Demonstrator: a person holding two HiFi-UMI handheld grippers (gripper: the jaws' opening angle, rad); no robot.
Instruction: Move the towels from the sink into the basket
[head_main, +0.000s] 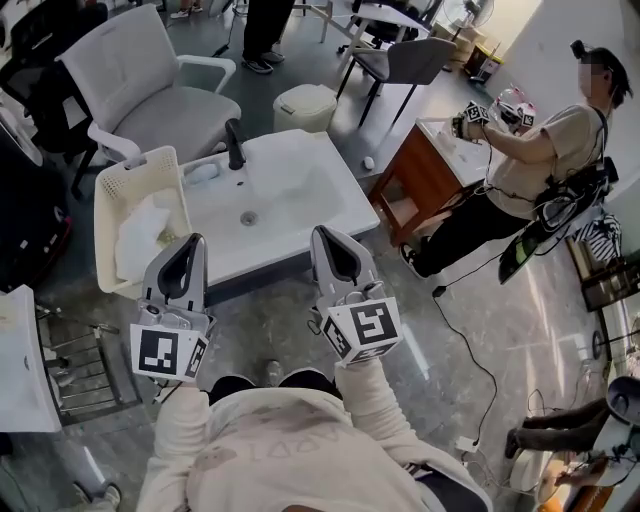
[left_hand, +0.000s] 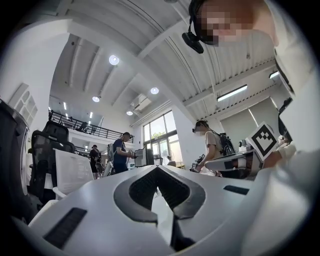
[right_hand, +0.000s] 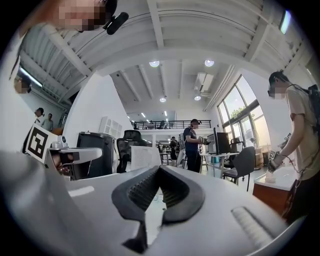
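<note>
1. Left gripper (left_hand: 157, 169): jaws together, tips meeting, nothing between them.
2. Right gripper (right_hand: 160, 168): jaws together too, empty.
3. Both are held about level and side by side in front of the person's chest. Tips point at the front edge of the sink (head_main: 300, 200) and are not over the basin. This reads as a neutral carry pose rather than a reach, since there is nothing near the tips to grab.
4. Towels (head_main: 145, 235): a white heap inside the basket (head_main: 105, 200), not in the sink.
5. The basket sits right against the sink's left side, probably so each transfer is a short sideways move.
6. The basin around the drain (head_main: 249, 217) looks bare, with no towel seen there. A small pale thing lies left of the faucet (head_main: 235, 145) on the sink top; can't tell what it is.
7. Judgement: the task looks done or nearly done, and shut, empty jaws away from the basin fit that.
</note>
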